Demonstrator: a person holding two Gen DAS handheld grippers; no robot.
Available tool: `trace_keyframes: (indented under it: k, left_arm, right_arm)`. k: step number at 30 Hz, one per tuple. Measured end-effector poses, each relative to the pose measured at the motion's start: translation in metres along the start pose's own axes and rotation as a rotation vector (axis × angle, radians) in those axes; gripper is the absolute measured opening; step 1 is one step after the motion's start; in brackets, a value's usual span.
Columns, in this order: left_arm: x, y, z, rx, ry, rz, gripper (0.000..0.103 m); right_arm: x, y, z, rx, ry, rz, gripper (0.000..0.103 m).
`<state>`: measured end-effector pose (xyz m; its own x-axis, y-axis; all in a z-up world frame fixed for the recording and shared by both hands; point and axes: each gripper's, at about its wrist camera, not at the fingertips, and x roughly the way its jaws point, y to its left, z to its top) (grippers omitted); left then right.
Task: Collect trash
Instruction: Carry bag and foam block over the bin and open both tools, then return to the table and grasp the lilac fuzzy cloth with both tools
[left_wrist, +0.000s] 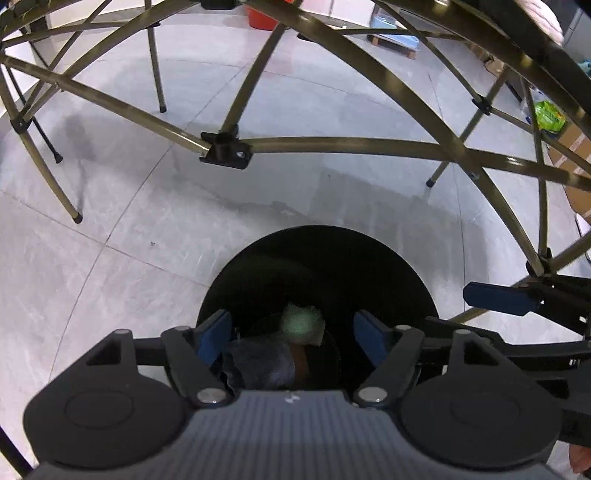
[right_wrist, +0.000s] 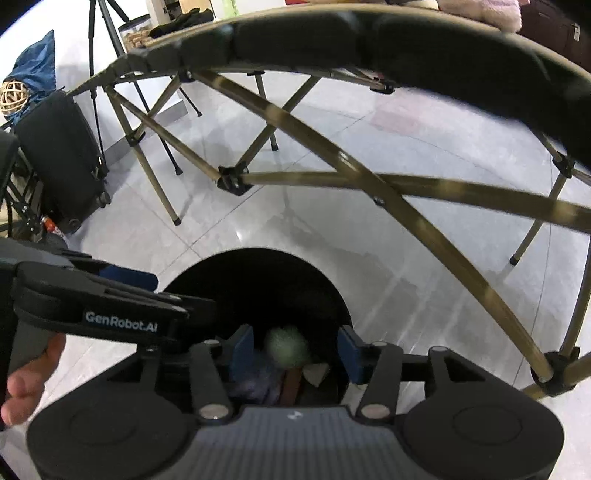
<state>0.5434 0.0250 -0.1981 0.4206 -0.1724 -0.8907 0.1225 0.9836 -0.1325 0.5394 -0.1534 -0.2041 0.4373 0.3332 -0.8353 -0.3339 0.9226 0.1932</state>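
Both grippers pointed down over a black bin (left_wrist: 317, 258) standing on the pale tiled floor (left_wrist: 110, 258), low and central in each view. The left gripper (left_wrist: 293, 336) had its blue pads well apart, with nothing pressed between them. A blurred pale-green wad (left_wrist: 302, 324) showed in the gap, free of both pads, above grey and brown trash in the bin. The right gripper (right_wrist: 295, 354) stood partly open, touching nothing; the same green wad (right_wrist: 287, 347) showed between its pads. A folding table frame (left_wrist: 332, 144) crossed the upper frame.
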Motion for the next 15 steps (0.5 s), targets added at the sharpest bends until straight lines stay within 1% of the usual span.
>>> trace_keyframes:
  k: [4, 11, 13, 15]
  left_arm:
    - [-0.007, -0.006, -0.002, 0.026, -0.018, -0.004, 0.076]
    - [-0.031, -0.018, -0.008, 0.072, -0.068, -0.004, 0.077]
    - [-0.047, -0.021, -0.013, 0.091, -0.074, -0.029, 0.078]
    - [-0.067, -0.024, -0.020, 0.138, -0.098, -0.073, 0.080]
  right_arm:
    - [-0.004, 0.001, -0.003, -0.002, 0.000, -0.004, 0.050]
    - [-0.032, 0.015, -0.008, -0.101, -0.061, -0.015, 0.052]
    - [-0.050, 0.020, -0.012, -0.136, -0.085, -0.012, 0.052]
    - [-0.071, 0.024, -0.016, -0.177, -0.118, 0.004, 0.053]
